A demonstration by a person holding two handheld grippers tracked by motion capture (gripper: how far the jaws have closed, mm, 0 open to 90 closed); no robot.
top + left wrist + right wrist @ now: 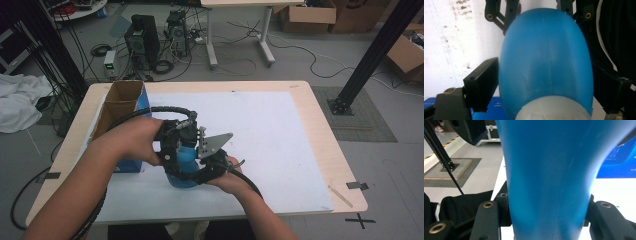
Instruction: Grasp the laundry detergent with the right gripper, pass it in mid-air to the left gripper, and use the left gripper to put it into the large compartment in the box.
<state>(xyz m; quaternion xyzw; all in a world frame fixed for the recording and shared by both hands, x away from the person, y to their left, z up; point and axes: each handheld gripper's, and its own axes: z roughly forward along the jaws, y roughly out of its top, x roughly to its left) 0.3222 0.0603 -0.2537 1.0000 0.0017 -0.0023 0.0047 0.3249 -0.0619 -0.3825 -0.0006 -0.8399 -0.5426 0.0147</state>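
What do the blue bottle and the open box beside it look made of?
Blue bottle: likely plastic, smooth and matte, with faint scuffs and a soft sheen; pale whitish cap end. Box: cardboard, judging by its brown raw inside and flaps, with a printed blue outside.

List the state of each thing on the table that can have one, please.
blue bottle: held above the white mat, gripped from both sides
left gripper: shut on the bottle
right gripper: shut on the bottle
cardboard box: open at the top, standing on the table
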